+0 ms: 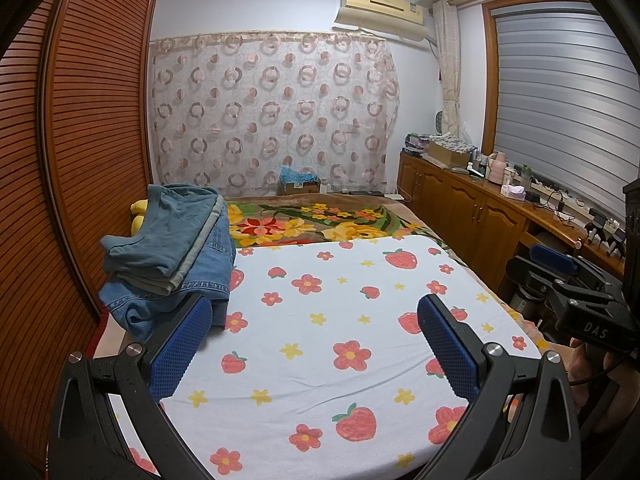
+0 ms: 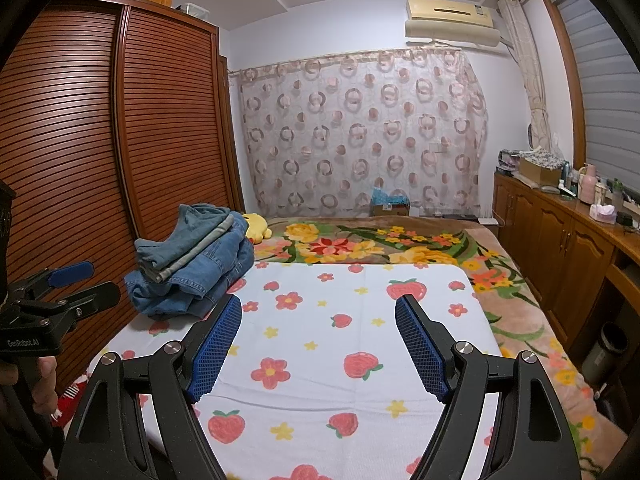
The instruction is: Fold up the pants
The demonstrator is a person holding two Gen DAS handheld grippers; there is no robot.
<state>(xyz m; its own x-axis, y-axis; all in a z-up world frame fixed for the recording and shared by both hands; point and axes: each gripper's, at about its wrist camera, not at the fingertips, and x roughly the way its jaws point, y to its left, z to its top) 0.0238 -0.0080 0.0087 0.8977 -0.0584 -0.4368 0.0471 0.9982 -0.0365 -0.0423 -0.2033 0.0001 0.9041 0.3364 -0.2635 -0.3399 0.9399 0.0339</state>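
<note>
Mostly bare strawberry-print sheet (image 2: 340,368); louvred wardrobe (image 2: 120,140) alongside.

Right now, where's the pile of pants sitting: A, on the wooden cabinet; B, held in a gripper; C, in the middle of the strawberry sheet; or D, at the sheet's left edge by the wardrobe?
D: the pile of pants rests at the left edge of the strawberry sheet, beside the slatted wardrobe.

- Left gripper (image 1: 314,312): two black angular arms, each tipped with a blue, dimpled pad (image 1: 182,346); silver round screws at the pivots.
- Right gripper (image 2: 318,314): same black frame, blue textured pads (image 2: 422,346), silver screws.
- Side views: white lettering "DAS" and "GenRobot.AI" on the black bodies.
</note>
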